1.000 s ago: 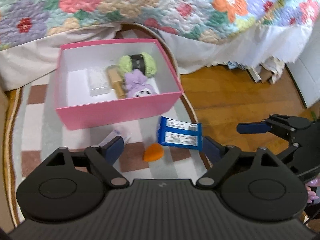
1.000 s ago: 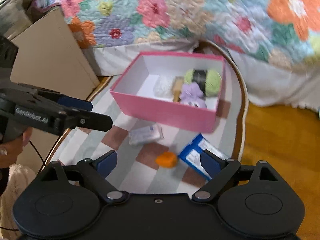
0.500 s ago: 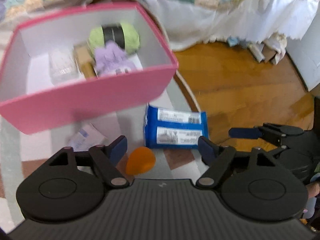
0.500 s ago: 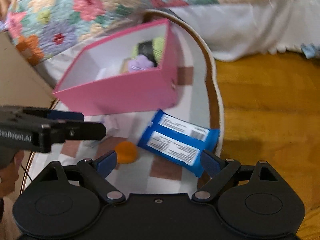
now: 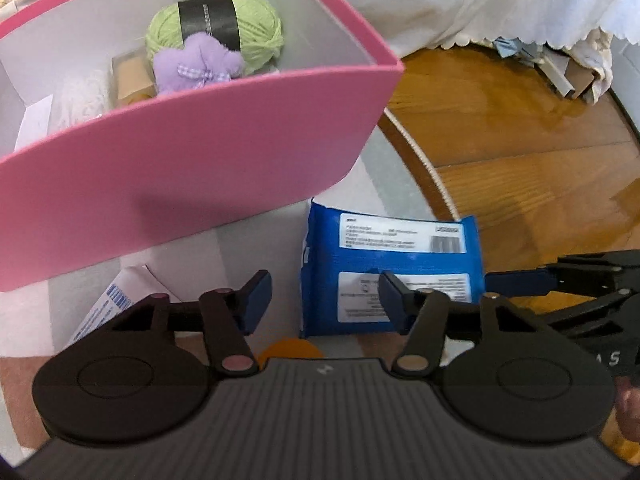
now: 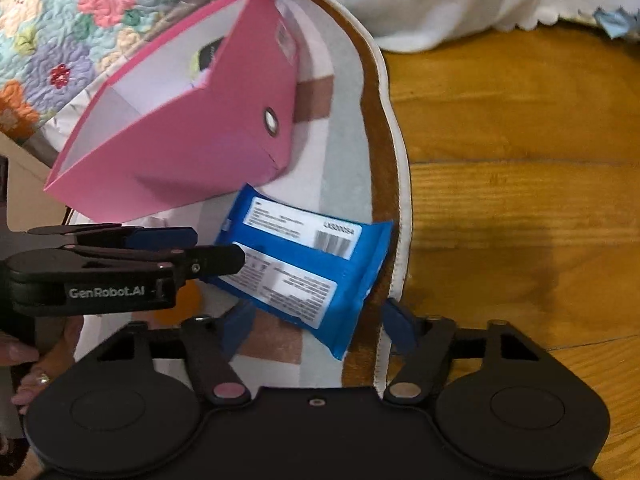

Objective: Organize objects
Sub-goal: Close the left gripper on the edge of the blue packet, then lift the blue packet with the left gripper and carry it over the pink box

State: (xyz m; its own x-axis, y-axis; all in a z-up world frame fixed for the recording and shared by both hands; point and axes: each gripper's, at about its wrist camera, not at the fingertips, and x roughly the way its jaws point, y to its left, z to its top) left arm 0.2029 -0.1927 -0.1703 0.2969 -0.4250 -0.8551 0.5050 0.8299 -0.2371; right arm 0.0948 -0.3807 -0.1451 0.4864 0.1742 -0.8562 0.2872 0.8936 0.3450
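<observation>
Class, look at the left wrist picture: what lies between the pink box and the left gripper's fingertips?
Only bare checked rug separates the pink box from the left gripper, whose jaws are closing; the blue packet sits just right of that stretch.

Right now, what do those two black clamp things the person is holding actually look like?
Each is matte black plastic: a ribbed body with two round discs, from which hinged bars carry two dark blue fingers. Seen from the right wrist, the left gripper bears white "GenRobot.AI" lettering on its side. The right gripper looks the same build. A ring shows on the hand holding the left one. No cables show.

Rug (image 5: 384, 184): box (image 5: 192, 184), packet (image 5: 400, 248), perhaps paper (image 5: 116, 300).
</observation>
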